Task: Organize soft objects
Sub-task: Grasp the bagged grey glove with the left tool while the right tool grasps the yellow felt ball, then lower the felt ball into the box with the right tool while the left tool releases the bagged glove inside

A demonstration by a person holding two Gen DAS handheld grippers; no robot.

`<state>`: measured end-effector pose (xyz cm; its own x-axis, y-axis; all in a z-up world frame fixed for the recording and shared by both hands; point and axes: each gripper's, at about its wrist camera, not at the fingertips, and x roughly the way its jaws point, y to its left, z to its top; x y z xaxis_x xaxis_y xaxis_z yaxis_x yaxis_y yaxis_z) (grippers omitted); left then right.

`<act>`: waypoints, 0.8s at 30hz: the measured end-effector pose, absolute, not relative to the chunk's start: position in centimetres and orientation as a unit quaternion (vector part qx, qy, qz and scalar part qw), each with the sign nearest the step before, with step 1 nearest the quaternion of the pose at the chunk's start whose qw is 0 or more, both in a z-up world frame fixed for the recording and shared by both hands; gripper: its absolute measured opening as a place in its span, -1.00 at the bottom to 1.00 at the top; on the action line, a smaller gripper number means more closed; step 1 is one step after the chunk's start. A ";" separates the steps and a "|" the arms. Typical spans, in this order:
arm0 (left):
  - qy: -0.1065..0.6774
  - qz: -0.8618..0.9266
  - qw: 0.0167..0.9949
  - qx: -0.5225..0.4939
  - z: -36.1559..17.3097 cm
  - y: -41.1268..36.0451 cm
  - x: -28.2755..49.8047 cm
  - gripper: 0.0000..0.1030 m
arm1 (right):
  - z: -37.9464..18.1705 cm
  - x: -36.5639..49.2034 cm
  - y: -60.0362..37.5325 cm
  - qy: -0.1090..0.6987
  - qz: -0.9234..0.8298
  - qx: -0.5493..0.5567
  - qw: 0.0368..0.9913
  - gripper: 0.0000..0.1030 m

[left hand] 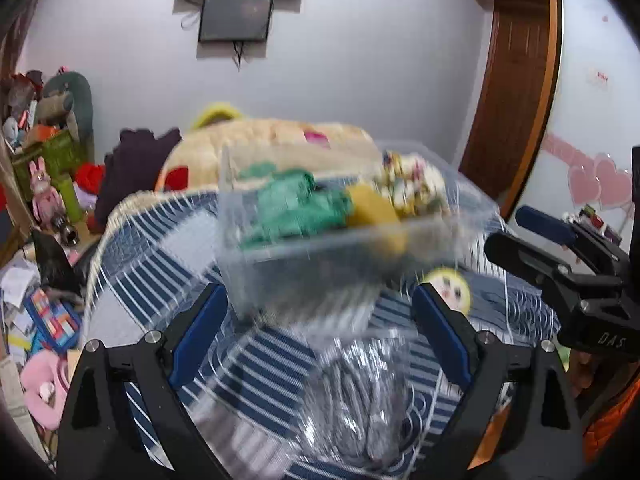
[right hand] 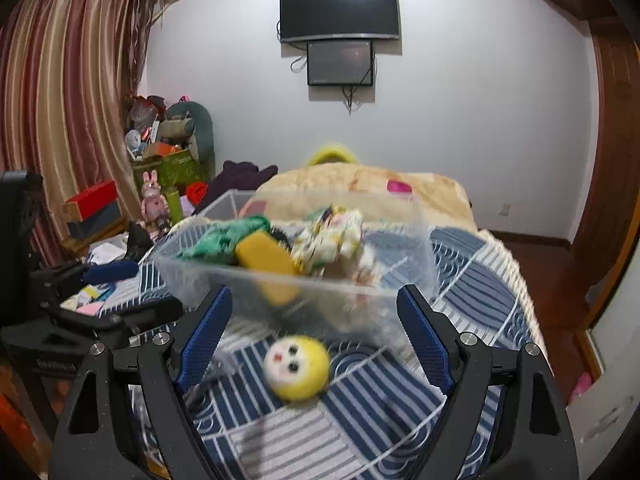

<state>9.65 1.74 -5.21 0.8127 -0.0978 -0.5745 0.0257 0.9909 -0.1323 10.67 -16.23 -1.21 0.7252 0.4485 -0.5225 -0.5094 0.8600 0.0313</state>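
A clear plastic bin (left hand: 280,264) (right hand: 224,276) stands on the striped bed cover and holds a green cloth (left hand: 296,204) (right hand: 224,236), a yellow sponge (left hand: 374,212) (right hand: 266,258) and a patterned soft toy (left hand: 412,182) (right hand: 332,236). A round yellow plush face (right hand: 298,368) (left hand: 448,286) lies on the cover just in front of the bin. My right gripper (right hand: 316,320) is open above the plush face, not touching it; it also shows in the left wrist view (left hand: 516,232). My left gripper (left hand: 320,320) is open and empty over a clear plastic bag (left hand: 360,408) in front of the bin; it shows at the left of the right wrist view (right hand: 156,288).
A beige blanket (right hand: 360,188) and dark clothes (right hand: 236,176) lie at the far end of the bed. Boxes, toys and papers clutter the floor on the left (right hand: 160,168). A wooden door (left hand: 516,92) stands at the right, a TV (right hand: 340,12) on the far wall.
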 end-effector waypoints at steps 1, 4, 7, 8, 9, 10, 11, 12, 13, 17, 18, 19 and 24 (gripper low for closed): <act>0.312 -0.036 0.947 -0.060 -5.9 1.6 9.5 0.84 | -1.6 10.5 -16.2 0.270 0.260 -0.057 0.925 0.60; 0.328 -0.039 0.942 -0.064 -7.3 1.3 9.2 0.84 | -2.5 10.1 -16.3 0.282 0.262 -0.058 0.921 0.60; 0.344 -0.047 0.935 -0.070 -8.7 0.8 8.8 0.84 | -3.5 10.2 -16.4 0.294 0.257 -0.060 0.919 0.59; 0.352 -0.051 0.932 -0.069 -9.2 0.5 8.8 0.84 | -3.8 10.4 -16.3 0.299 0.258 -0.058 0.917 0.59; 0.357 -0.052 0.930 -0.067 -9.7 0.3 8.8 0.84 | -4.3 10.7 -16.3 0.308 0.260 -0.054 0.914 0.59; 0.360 -0.051 0.929 -0.065 -10.2 0.1 8.7 0.84 | -4.5 10.9 -16.3 0.314 0.261 -0.051 0.911 0.59; 0.362 -0.051 0.929 -0.062 -10.5 -0.1 8.8 0.83 | -4.9 11.1 -16.2 0.321 0.263 -0.048 0.908 0.58; 0.364 -0.051 0.928 -0.059 -10.8 -0.3 8.7 0.83 | -5.2 11.0 -16.1 0.325 0.265 -0.047 0.906 0.56; 0.361 -0.049 0.930 -0.057 -10.9 -0.5 8.5 0.79 | -5.5 11.2 -15.9 0.332 0.269 -0.047 0.903 0.50; 0.344 -0.048 0.937 -0.043 -11.0 -0.9 7.8 0.49 | -6.3 11.4 -15.4 0.349 0.279 -0.045 0.893 0.18; 0.342 -0.050 0.937 -0.041 -10.9 -1.0 7.7 0.44 | -6.4 11.5 -15.4 0.353 0.281 -0.044 0.892 0.11; 0.340 -0.054 0.938 -0.039 -10.9 -1.1 7.6 0.29 | -6.6 11.5 -15.3 0.357 0.282 -0.043 0.889 -0.03; 0.334 -0.055 0.941 -0.030 -10.6 -1.1 7.4 -0.27 | -6.9 11.3 -15.6 0.358 0.291 -0.037 0.887 -0.22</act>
<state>7.36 -1.13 -10.58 0.7711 -0.1245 -0.6245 0.0843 0.9920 -0.0936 11.33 -15.55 -6.87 0.5748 0.4883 -0.6566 -0.5420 0.8284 0.1416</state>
